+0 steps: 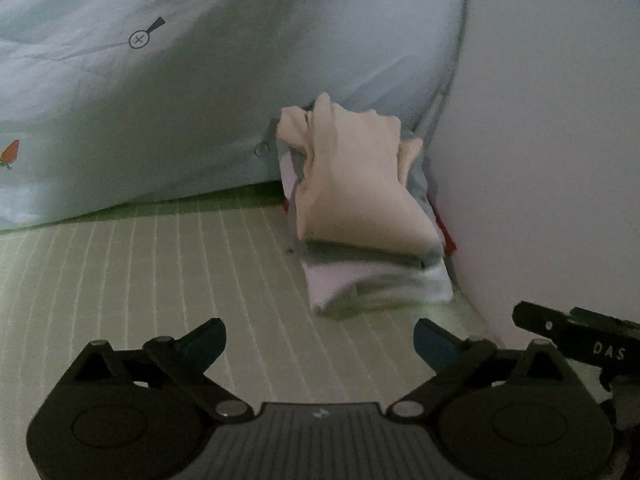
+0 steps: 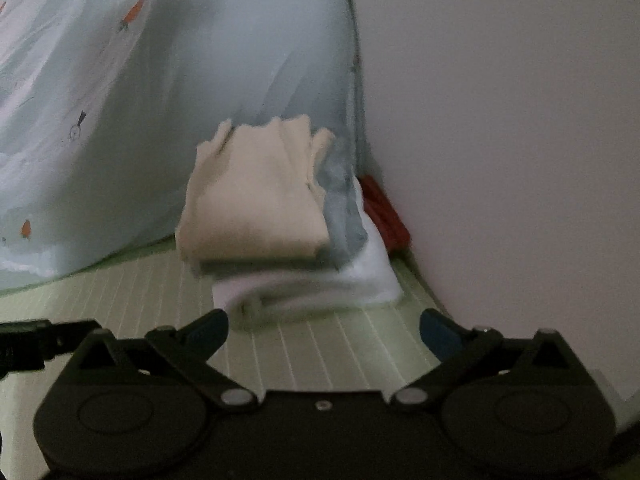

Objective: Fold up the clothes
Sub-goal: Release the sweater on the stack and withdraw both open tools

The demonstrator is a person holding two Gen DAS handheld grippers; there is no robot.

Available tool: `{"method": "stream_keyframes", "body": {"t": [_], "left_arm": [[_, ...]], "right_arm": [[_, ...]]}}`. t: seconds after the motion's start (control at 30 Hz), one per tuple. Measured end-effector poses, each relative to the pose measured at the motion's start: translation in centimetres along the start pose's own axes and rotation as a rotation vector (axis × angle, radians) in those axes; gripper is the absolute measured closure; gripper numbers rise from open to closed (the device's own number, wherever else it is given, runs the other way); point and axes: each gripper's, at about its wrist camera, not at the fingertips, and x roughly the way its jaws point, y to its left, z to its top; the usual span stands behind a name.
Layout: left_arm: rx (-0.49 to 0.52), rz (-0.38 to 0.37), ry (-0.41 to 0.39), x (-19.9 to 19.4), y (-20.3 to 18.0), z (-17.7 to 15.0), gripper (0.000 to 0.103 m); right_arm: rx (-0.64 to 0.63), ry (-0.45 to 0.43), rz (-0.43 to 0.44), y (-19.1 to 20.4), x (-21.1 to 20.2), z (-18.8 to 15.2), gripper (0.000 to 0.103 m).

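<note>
Both the left gripper [image 1: 320,340] and right gripper [image 2: 324,330] hover empty, fingers apart, before the stack of folded clothes [image 2: 276,240] wedged against the wall [image 2: 500,140], where a careless nudge could topple the loosely perched beige top garment [image 1: 356,188]

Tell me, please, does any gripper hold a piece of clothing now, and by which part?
Nothing is held. The left gripper and the right gripper are both open and empty, short of the folded stack with the beige garment on top.
</note>
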Motion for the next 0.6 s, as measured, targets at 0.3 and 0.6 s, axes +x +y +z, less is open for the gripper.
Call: {"method": "stream_keyframes", "body": {"t": [0.3,0.6], "left_arm": [[0.076,-0.002,0.013,-3.2,-2.4,-4.0,0.000],[0.107,0.048,-0.006,-6.1,-2.5,-6.4,0.000]], "right_arm": [[0.010,0.060,-0.028,-0.4,-4.5,-5.7,0.000],[-0.002,0.051,-0.007,0.3,-6.3,-6.7,0.000]]}}
